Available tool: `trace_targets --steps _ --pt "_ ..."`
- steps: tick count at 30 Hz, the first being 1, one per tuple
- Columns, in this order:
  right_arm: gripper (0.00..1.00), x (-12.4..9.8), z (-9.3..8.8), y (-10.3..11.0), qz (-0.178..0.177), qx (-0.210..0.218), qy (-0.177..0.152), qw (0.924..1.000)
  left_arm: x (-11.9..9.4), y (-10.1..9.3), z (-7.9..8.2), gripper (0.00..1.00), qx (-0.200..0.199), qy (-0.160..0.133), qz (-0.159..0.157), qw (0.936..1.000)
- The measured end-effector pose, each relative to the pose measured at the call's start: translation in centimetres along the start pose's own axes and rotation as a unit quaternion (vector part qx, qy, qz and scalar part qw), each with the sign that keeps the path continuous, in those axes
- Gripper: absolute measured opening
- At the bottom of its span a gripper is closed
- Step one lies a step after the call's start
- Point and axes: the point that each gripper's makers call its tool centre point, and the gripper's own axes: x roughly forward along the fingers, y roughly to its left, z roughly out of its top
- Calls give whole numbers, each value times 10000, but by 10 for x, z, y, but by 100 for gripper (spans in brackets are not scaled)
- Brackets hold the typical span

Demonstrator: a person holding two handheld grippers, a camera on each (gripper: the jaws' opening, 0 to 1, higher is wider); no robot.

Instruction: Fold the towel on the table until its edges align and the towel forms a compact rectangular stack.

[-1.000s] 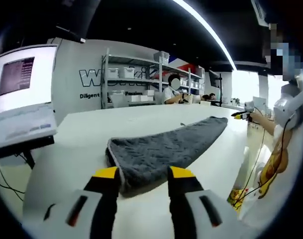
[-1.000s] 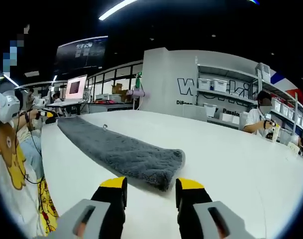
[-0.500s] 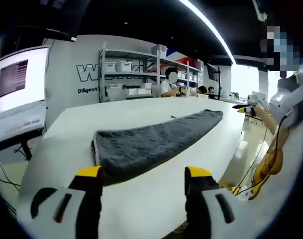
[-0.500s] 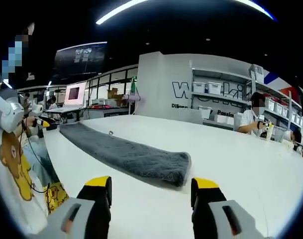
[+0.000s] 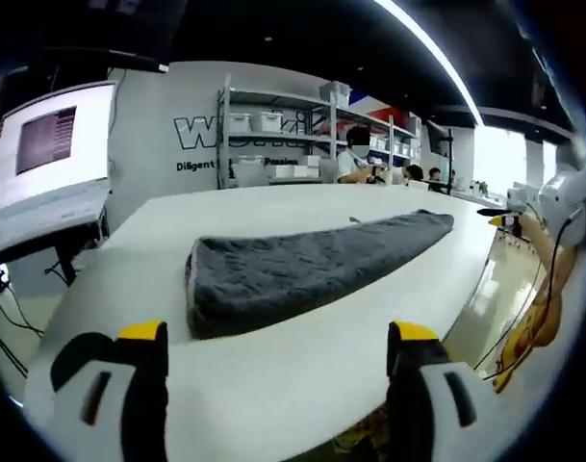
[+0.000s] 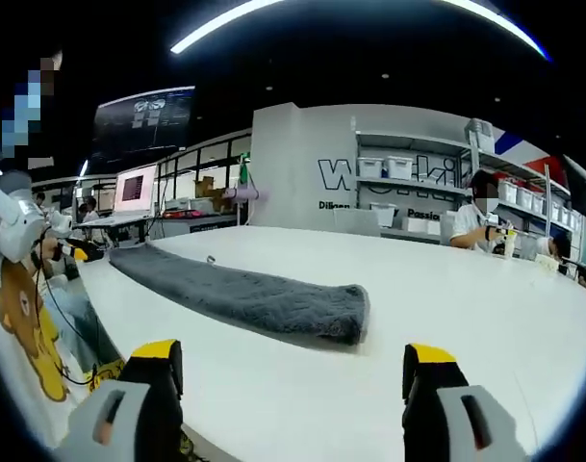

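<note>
Towel (image 5: pixel 302 271) lies as a long narrow grey strip on the white bench (image 5: pixel 273 356), just ahead of both grippers' spread, empty fingers (image 5: pixel 143 337). Lengthwise folding looks done; the end-to-end folds into a compact stack remain.

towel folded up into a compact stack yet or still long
Still long: the grey towel lies as one narrow strip along the white table, folded lengthwise only.
</note>
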Motion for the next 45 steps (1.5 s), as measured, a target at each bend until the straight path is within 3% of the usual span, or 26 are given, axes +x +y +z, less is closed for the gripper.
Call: trace_targets --steps 6,16,19,21,23,26,27,28,30,32,34,38,39,42,45 --pt "100 7 -3 1 42 227 21 9997 1 -3 -4 99 -9 49 -3 10000" --pt "100 15 -5 11 225 978 -29 9950 4 -4 -7 99 -11 100 -38 9999" --pt "99 18 -7 9 148 1664 -10 9859 5 -5 -5 99 -36 65 -38 10000" --pt "99 20 -2 8 158 2053 -163 9784 6 -6 -3 99 -30 35 -32 10000" --pt "96 22 2 10 189 2413 -280 9699 6 -8 -1 99 -35 12 -31 10000" --pt "90 28 9 11 186 3089 -432 9499 6 -12 2 99 -59 -56 -43 10000" --pt "88 30 10 12 194 3386 -464 9396 6 -13 3 99 -64 -74 -53 9999" --pt "85 34 13 10 179 3805 -564 9229 6 -14 5 99 -67 -109 -70 9999" --pt "82 39 16 8 255 4243 -636 9029 6 -16 6 99 -62 -150 -120 9998" --pt "81 47 16 -2 181 4586 -691 8858 6 -19 7 99 -68 -175 -146 9997" --pt "79 50 17 -8 129 4759 -753 8762 5 -20 8 99 -58 -197 -162 9997" --pt "70 60 16 -32 -52 5420 -1017 8342 3 -22 10 99 -93 -280 -154 9994" --pt "69 62 12 -38 -200 5527 -1026 8268 3 -22 10 99 -99 -291 -148 9994" --pt "69 70 8 -45 -268 5614 -952 8216 2 -22 11 99 -101 -325 -137 9993" --pt "66 78 2 -53 -400 5750 -953 8116 3 -25 12 99 -122 -392 -148 9990"
